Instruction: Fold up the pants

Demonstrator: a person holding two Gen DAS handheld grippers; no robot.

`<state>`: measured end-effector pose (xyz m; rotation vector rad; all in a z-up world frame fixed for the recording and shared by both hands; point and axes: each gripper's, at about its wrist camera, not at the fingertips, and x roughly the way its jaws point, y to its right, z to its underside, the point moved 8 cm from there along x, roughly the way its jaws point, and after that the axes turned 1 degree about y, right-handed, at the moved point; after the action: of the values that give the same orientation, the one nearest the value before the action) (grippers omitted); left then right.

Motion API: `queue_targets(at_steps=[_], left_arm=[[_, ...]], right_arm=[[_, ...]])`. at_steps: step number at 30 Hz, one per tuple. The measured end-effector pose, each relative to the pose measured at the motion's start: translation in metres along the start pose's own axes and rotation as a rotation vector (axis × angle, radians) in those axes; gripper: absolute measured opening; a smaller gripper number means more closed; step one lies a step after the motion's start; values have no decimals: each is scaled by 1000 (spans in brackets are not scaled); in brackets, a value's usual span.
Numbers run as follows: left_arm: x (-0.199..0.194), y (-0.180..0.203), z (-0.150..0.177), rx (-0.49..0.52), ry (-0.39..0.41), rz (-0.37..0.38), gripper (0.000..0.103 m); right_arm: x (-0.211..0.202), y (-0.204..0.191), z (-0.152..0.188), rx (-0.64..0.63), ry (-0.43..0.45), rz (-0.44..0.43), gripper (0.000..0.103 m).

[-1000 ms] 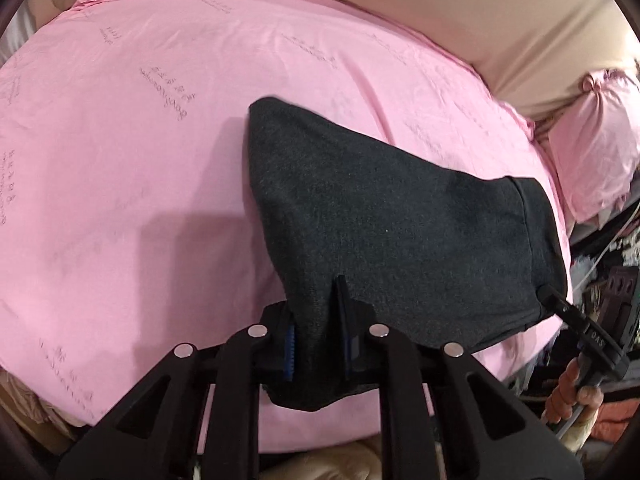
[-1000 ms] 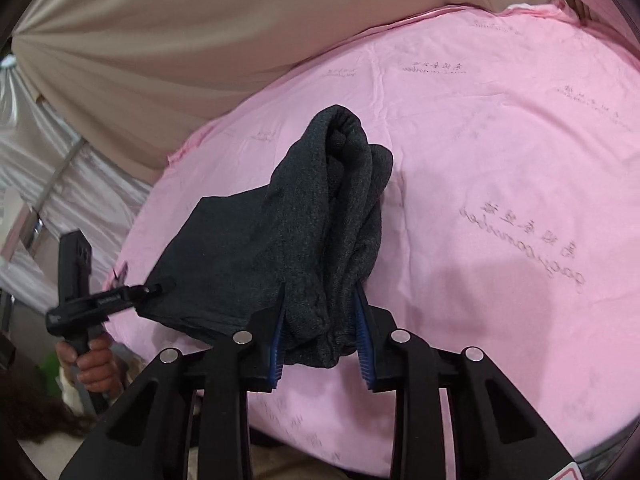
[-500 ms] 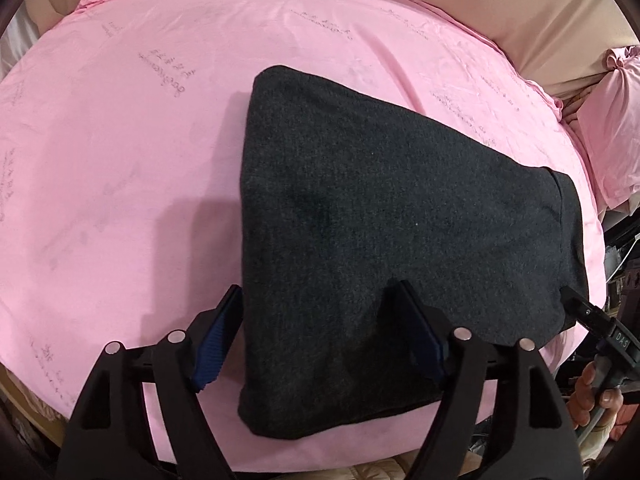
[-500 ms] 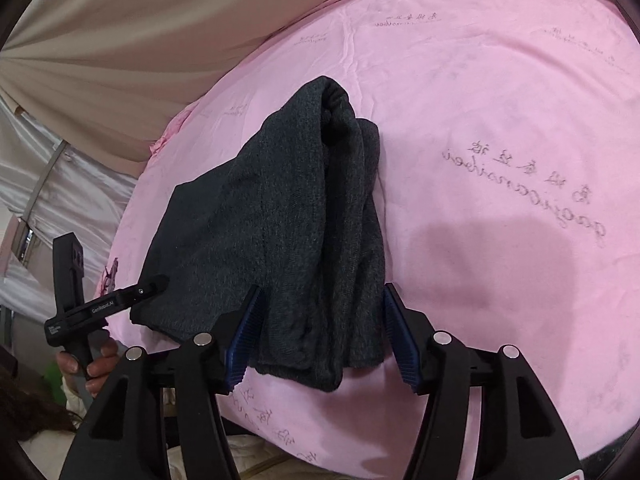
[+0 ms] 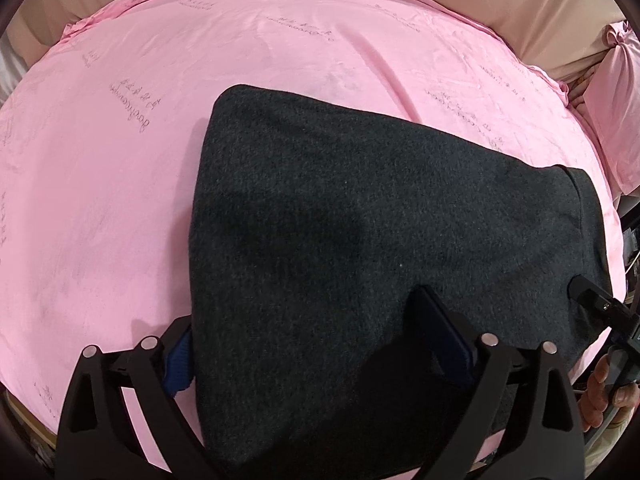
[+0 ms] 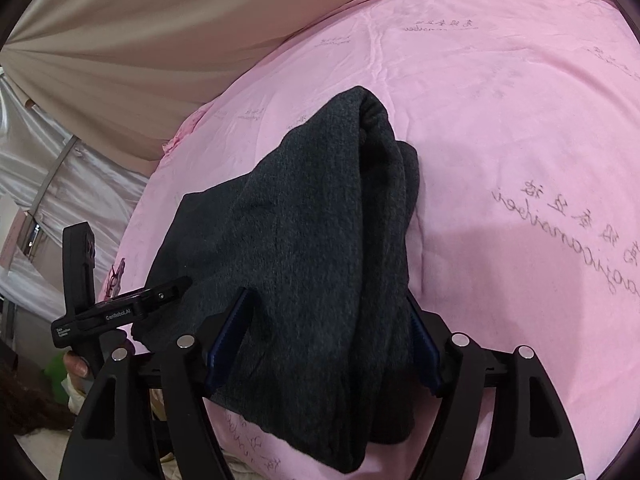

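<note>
Item: dk grey pants (image 5: 360,248), folded, flat on pink sheet (image 5: 120,200), near its front edge | L gripper (image 5: 316,340): jaws wide & opening, straddling pants' near end, pads off cloth | R gripper (image 6: 328,344): jaws opening, bunched fold edge betw them, not pinched | Bkgd: beige drape (image 6: 140,40)

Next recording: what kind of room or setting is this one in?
Most likely a bedroom at home. The dark folded pants lie on a bed spread with a pink printed sheet, a matching pink pillow sits at one end, and beige curtain-like fabric hangs behind.
</note>
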<state>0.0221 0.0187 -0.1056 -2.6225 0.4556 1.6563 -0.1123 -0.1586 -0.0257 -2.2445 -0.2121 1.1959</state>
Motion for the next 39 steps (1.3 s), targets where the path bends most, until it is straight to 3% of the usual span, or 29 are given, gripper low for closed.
queue_targets(at_steps=[5, 9, 12, 15, 17, 19, 23, 27, 31, 35, 39], left_arm=[[5, 3, -4, 4, 5, -15, 98], [7, 5, -8, 7, 23, -4, 95], [3, 9, -13, 6, 38, 28, 74], [-3, 0, -15, -48, 42, 59, 50], [-8, -13, -16, -114, 41, 101, 22], [-12, -22, -15, -166, 31, 179, 18], [-28, -27, -10, -188, 27, 257, 17], [-29, -23, 0, -143, -2, 241, 22], [-13, -29, 7, -181, -29, 228, 35], [-16, -20, 9, -142, -15, 212, 47], [-17, -10, 12, -98, -3, 202, 61]], right_arm=[[6, -3, -2, -2, 11, -15, 73], [7, -4, -5, -4, 24, -15, 73], [7, -2, -6, -19, 37, 15, 64], [7, 2, -6, 26, 29, -15, 51], [6, 3, -4, 42, 27, -27, 44], [1, -2, -3, 30, 33, -27, 36], [-18, -14, 1, 30, 41, -54, 33], [-22, -2, 20, 41, -5, -26, 40], [-23, 12, 27, 101, -9, -52, 46], [-36, 0, 15, 9, 64, 42, 46], [-40, -12, -16, -76, 138, 114, 60]])
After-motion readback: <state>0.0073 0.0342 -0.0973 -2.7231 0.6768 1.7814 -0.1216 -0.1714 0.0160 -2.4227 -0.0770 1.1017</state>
